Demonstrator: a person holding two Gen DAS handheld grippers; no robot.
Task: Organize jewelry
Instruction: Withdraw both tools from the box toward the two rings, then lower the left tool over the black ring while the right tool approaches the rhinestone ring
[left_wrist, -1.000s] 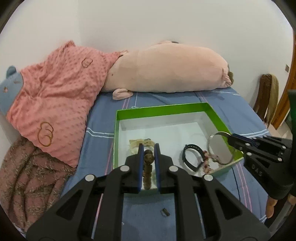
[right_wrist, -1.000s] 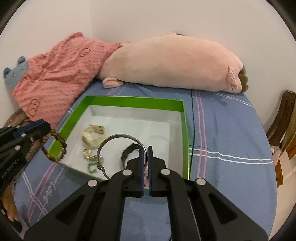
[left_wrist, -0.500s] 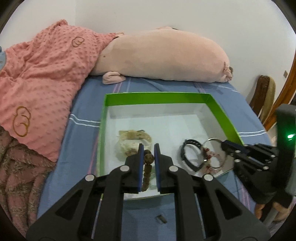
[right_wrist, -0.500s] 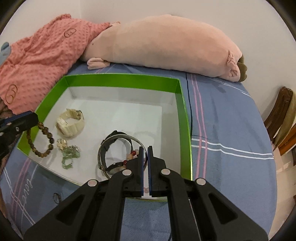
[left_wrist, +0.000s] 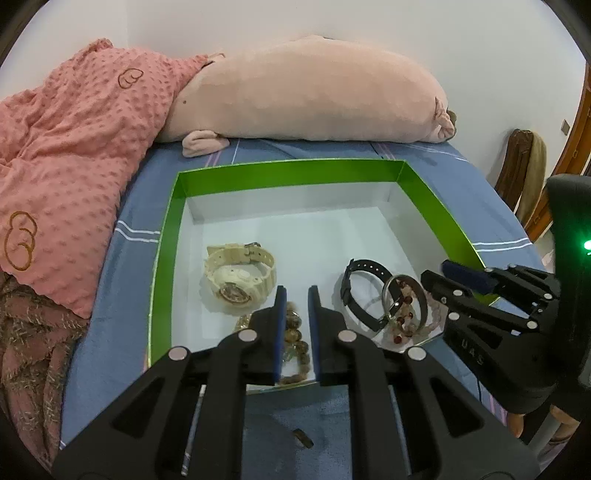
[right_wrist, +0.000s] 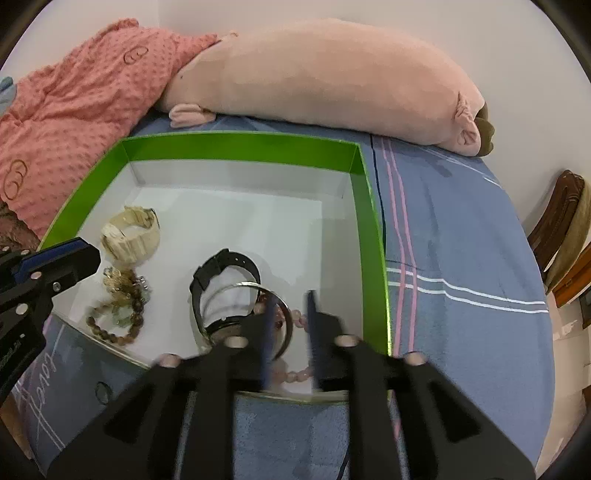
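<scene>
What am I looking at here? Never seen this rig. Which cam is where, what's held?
No robot: a person holds a two-finger tool in each hand, with a fisheye camera on each looking along its fingers. One picture is from the left tool, the other from the right tool.

On the bed sits a green box holding a cream watch, black watch, brown bead bracelet, silver bangle and pink bead bracelet.

Both tools are open, holding nothing.

A long pink plush toy (left_wrist: 306, 92) is lying across the top of the frame against a white wall (left_wrist: 332, 22). A coral dotted blanket (left_wrist: 66, 147) is spilling over the upper left, onto a blue striped bedsheet (right_wrist: 454, 266). What looks like a wooden chair (right_wrist: 565, 218) is peeking in at the right edge.
</scene>
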